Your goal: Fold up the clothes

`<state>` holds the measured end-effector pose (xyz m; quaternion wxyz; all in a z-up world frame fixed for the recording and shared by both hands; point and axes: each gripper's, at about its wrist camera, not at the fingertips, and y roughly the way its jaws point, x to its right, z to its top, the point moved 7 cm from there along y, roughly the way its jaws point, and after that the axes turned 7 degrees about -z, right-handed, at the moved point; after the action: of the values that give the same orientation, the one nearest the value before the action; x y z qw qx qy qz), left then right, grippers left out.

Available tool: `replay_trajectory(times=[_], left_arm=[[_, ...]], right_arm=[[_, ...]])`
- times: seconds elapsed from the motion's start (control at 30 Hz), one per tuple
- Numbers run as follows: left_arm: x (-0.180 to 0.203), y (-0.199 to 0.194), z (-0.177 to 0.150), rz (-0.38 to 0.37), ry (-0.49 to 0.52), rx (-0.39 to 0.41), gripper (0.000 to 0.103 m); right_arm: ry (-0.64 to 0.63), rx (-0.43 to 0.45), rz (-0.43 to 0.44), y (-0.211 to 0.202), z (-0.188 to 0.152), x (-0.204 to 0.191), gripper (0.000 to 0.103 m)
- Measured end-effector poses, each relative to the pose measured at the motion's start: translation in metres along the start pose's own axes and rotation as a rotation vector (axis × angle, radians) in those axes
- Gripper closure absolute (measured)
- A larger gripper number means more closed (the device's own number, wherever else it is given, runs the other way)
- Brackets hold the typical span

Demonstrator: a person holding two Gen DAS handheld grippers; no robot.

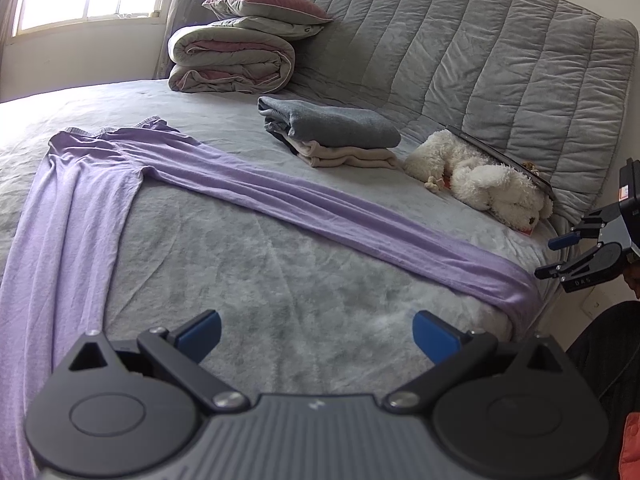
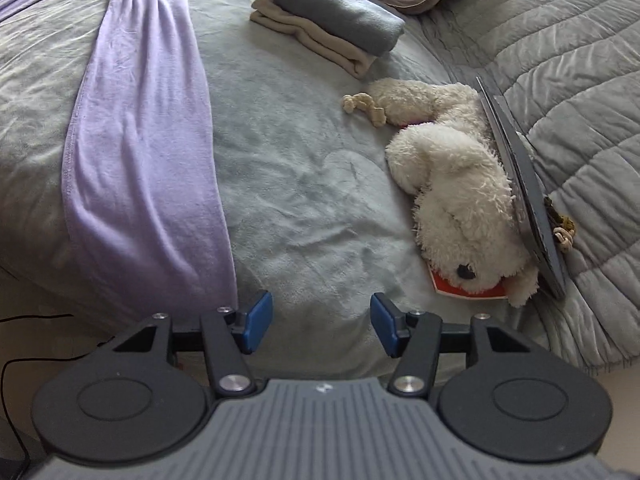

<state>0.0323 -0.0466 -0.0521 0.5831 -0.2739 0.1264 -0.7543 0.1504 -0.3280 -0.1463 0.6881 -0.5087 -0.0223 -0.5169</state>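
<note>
A pair of lilac trousers [image 1: 256, 196] lies spread on the grey bed, legs splayed apart, one leg reaching the bed's near right edge. That same leg [image 2: 148, 160] runs down the left of the right wrist view. My left gripper [image 1: 316, 338] hovers open over the bare blanket between the two legs, nothing between its blue pads. My right gripper [image 2: 320, 326] is open too, just right of the leg's hem end, holding nothing; it also shows at the right edge of the left wrist view [image 1: 560, 256].
A folded stack, grey garment on beige [image 1: 332, 130], sits mid-bed. A white plush dog [image 2: 456, 196] lies against a dark flat device [image 2: 520, 200]. Rolled quilt and pillows [image 1: 236, 56] stand at the quilted headboard [image 1: 500, 60]. A black cable [image 2: 24, 344] runs on the floor.
</note>
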Motion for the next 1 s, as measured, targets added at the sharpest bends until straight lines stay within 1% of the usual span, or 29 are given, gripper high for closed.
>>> replay_trajectory(times=[0.03,0.1,0.2,0.27,0.3,0.33,0.43,0.47,0.53,0.63,0.7,0.77,0.83,0.9,1.0], left_arm=[[0.000,0.000,0.000,0.002,0.000,-0.003,0.001],[-0.001,0.001,-0.001,0.005,-0.003,-0.006,0.001],[-0.002,0.002,-0.002,0.006,-0.004,-0.010,0.001],[-0.001,0.002,-0.002,0.006,-0.001,-0.013,0.001],[-0.001,0.002,-0.003,0.006,0.001,-0.015,0.001],[-0.001,0.003,-0.003,0.007,0.002,-0.018,0.001],[-0.002,0.004,-0.005,0.013,0.004,-0.027,0.001],[-0.002,0.005,-0.006,0.016,0.004,-0.030,0.001],[-0.004,0.006,-0.007,0.023,0.000,-0.038,0.001],[-0.006,0.010,-0.008,0.027,-0.006,-0.048,0.001],[-0.006,0.011,-0.009,0.025,-0.004,-0.047,0.001],[-0.006,0.012,-0.009,0.021,-0.002,-0.045,0.001],[-0.005,0.013,-0.010,0.016,-0.001,-0.044,0.001],[-0.005,0.015,-0.010,0.014,0.002,-0.044,0.001],[-0.004,0.016,-0.010,0.006,0.002,-0.036,0.001]], right_arm=[[0.013,0.008,0.002,-0.001,0.000,0.002,0.045],[0.047,0.032,0.057,-0.004,0.002,0.003,0.045],[0.099,0.050,0.201,-0.003,0.007,-0.001,0.045],[0.111,0.056,0.286,-0.001,0.012,-0.004,0.048],[0.120,0.059,0.328,0.000,0.015,-0.003,0.050],[0.138,0.065,0.372,0.003,0.018,-0.002,0.054],[0.226,0.087,0.515,0.014,0.028,0.007,0.057],[0.256,0.083,0.569,0.019,0.029,0.007,0.059],[0.310,0.080,0.670,0.028,0.031,0.008,0.059],[0.361,0.093,0.782,0.034,0.032,0.007,0.059],[0.396,0.103,0.857,0.038,0.033,0.008,0.063],[0.424,0.110,0.891,0.043,0.033,0.008,0.079],[0.436,0.118,0.923,0.045,0.033,0.008,0.086],[0.421,0.128,0.969,0.044,0.036,0.004,0.090],[0.378,0.146,1.026,0.042,0.040,-0.004,0.091]])
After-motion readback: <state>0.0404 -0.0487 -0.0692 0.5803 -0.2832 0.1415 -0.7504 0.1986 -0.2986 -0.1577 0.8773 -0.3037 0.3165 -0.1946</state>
